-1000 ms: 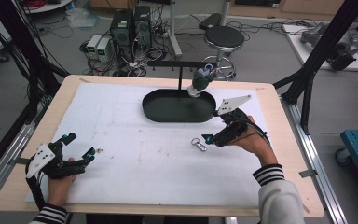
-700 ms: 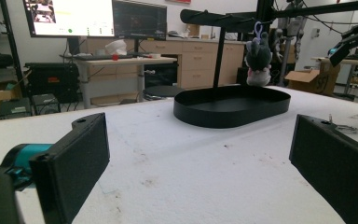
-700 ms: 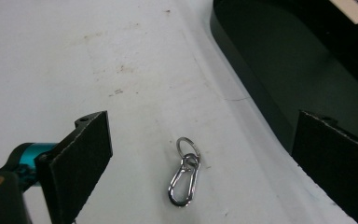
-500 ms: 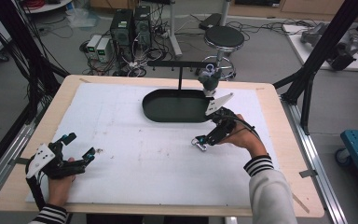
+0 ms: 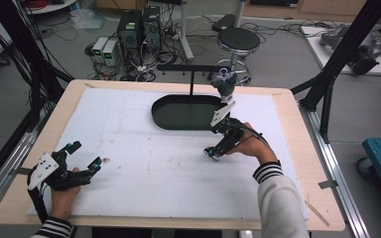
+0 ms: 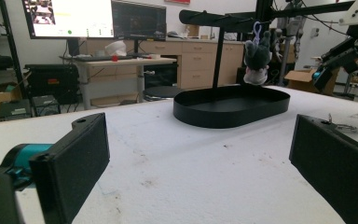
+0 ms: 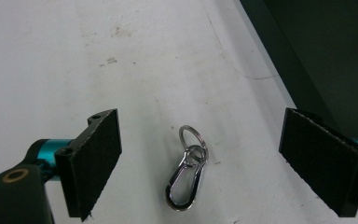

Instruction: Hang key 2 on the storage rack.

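A silver carabiner clip with a key ring (image 7: 186, 175) lies flat on the white mat. My right gripper (image 7: 199, 126) points down over it, one black pad on each side and neither touching it. Its jaws have just been closing a little and are still wide apart. In the high view the right gripper (image 5: 214, 151) sits low on the mat in front of the black oval tray (image 5: 164, 121). A grey plush keychain (image 5: 224, 84) hangs from the black stand (image 5: 191, 82) above the tray's right end. My left gripper (image 5: 86, 153) rests open at the near left, nothing between its pads.
The left gripper view looks level across the mat to the tray (image 6: 223, 119), the plush (image 6: 257, 58) and the other gripper (image 6: 340, 56) at right. Beyond the table stand a stool (image 5: 238, 39), computer boxes (image 5: 139, 25) and black frame posts (image 5: 345, 49).
My right gripper has moved left and down from beside the tray onto the spot where the clip lies. The left gripper has stayed where it was.
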`<state>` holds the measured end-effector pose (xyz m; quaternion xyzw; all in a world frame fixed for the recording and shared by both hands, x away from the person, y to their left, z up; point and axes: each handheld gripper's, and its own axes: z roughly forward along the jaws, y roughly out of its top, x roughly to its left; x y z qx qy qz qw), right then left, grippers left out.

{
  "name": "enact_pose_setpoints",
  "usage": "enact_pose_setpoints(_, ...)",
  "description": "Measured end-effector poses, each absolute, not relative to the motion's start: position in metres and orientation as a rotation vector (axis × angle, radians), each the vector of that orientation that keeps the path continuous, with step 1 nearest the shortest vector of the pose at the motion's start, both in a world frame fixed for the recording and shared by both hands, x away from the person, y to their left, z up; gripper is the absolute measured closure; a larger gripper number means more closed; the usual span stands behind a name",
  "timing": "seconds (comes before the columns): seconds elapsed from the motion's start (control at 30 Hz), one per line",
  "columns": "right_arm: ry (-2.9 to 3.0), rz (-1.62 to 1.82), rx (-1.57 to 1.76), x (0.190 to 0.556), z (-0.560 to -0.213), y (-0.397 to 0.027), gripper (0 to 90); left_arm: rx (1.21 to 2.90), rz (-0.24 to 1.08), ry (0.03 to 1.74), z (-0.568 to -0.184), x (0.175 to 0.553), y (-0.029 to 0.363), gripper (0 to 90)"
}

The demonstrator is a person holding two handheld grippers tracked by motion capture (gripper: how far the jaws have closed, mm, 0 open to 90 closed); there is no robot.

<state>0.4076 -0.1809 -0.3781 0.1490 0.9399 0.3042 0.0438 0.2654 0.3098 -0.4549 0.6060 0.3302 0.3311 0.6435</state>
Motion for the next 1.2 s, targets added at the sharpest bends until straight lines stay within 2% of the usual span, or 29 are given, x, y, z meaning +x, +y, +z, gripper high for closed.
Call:
enact_pose_setpoints(0.2,2.904,0.873,0.437,0.411,-0.385,-0.178,19.3,1.378,0.753,0.752,-0.455,0.265,0.31,5.3)
enact_pose_setpoints(0.37,2.915,0.807,0.375,0.411,-0.388,-0.175,33.4,1.379,0.754,0.751,-0.455,0.265,0.31,5.3)
enact_pose_setpoints(0.47,2.916,0.774,0.349,0.411,-0.39,-0.174,38.1,1.379,0.755,0.751,-0.455,0.265,0.31,5.3)
enact_pose_setpoints(1.03,2.94,0.676,0.34,0.416,-0.401,-0.171,56.8,1.378,0.756,0.751,-0.455,0.265,0.31,5.3)
enact_pose_setpoints(1.2,2.928,0.672,0.336,0.417,-0.402,-0.171,66.0,1.379,0.755,0.751,-0.455,0.265,0.31,5.3)
